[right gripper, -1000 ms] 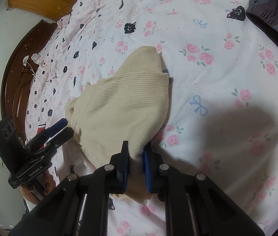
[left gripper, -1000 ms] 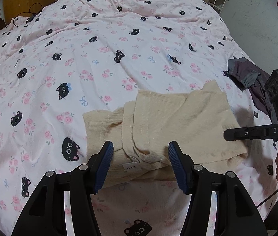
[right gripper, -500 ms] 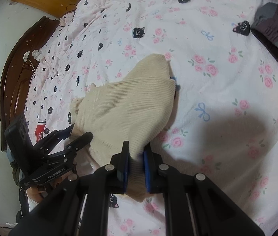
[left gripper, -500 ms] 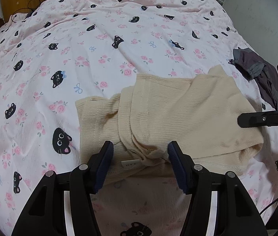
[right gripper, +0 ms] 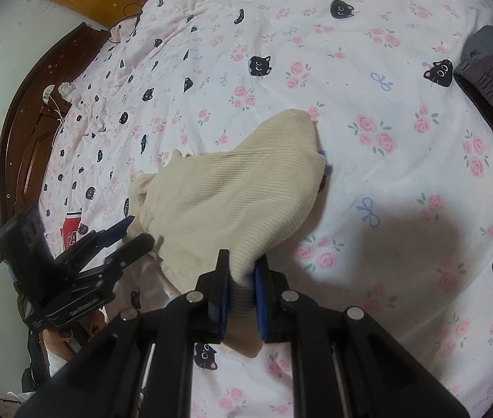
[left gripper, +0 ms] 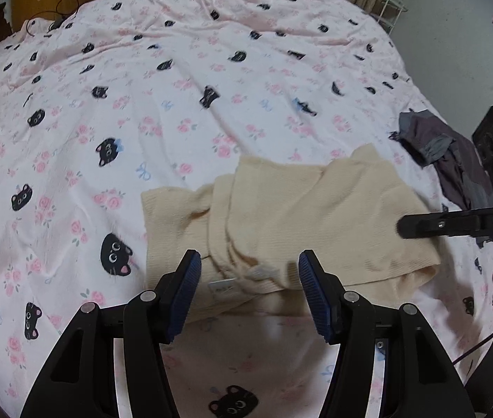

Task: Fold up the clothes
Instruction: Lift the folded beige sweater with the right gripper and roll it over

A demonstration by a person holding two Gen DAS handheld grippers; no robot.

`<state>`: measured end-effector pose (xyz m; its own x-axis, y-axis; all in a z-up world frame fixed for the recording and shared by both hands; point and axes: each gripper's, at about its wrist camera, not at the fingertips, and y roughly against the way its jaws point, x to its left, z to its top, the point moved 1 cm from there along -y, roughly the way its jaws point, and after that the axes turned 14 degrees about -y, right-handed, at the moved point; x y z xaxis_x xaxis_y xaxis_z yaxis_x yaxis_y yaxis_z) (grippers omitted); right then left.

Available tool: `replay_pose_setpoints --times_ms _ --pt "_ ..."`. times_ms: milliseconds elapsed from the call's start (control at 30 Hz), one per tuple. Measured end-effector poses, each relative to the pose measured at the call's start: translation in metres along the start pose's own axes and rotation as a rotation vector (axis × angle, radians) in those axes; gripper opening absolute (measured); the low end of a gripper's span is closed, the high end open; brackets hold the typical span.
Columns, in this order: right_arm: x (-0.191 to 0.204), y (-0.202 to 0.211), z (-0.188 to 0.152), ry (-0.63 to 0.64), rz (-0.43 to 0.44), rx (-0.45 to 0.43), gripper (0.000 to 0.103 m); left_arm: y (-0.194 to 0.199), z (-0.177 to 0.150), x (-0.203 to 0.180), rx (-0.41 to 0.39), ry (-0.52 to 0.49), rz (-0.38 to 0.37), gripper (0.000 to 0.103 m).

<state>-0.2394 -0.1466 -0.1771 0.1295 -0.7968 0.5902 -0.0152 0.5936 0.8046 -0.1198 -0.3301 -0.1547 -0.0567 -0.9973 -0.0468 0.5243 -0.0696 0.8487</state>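
Cream ribbed garment (left gripper: 302, 216): lies on the bed (left gripper: 183, 80), partly doubled over itself, long axis running left to right across my near side. My right tongs (right gripper: 241, 278) pinch its near right corner, narrow on the cloth, lifting that edge. My left tongs (left gripper: 248, 275) stand wide, holding nothing, just short of the near edge where a white label (left gripper: 224, 285) shows. Left tongs are nearer the bunched left end. Open bedspread far and left; dark grey clothing (left gripper: 445, 153) at the right; bed edge close behind the near hem.
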Motion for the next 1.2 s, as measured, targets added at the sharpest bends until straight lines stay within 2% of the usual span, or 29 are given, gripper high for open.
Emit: replay_pose_setpoints --times_ms 33,100,133,167,300,367,433,600,800,1000,1200 --pt "0.000 0.000 0.000 0.000 -0.001 0.001 0.013 0.000 0.001 -0.002 0.000 -0.010 0.008 0.053" --pt "0.000 0.000 0.001 -0.001 -0.003 0.001 0.013 -0.010 -0.001 -0.006 0.060 -0.042 0.066 0.053" --pt "-0.001 0.001 0.001 0.000 -0.003 0.002 0.013 -0.021 -0.005 -0.006 0.116 -0.063 0.102 0.053" --pt "-0.001 0.001 0.001 0.000 -0.003 0.004 0.013 -0.028 -0.008 -0.008 0.134 -0.081 0.111 0.054" --pt "0.001 0.000 0.000 0.007 -0.011 0.005 0.013 -0.015 -0.002 -0.010 0.097 -0.101 0.100 0.054" --pt "0.001 0.002 0.000 0.008 -0.011 0.003 0.013 0.003 0.002 0.003 0.030 -0.054 0.066 0.054" --pt "0.002 0.003 0.001 0.012 -0.011 0.002 0.013 0.021 0.006 0.024 -0.029 0.008 0.062 0.054" --pt "0.016 0.006 0.001 0.050 -0.033 0.007 0.013 0.049 0.001 0.086 -0.090 0.177 0.139 0.054" --pt "0.042 0.006 0.004 0.113 -0.078 0.023 0.013 0.058 -0.017 0.124 -0.084 0.291 0.166 0.054" --pt "0.083 -0.007 0.007 0.201 -0.142 0.058 0.013 0.053 -0.019 0.115 -0.051 0.254 0.174 0.054" --pt "0.129 -0.042 0.001 0.310 -0.194 0.122 0.013 0.049 -0.019 0.111 -0.012 0.231 0.182 0.054"
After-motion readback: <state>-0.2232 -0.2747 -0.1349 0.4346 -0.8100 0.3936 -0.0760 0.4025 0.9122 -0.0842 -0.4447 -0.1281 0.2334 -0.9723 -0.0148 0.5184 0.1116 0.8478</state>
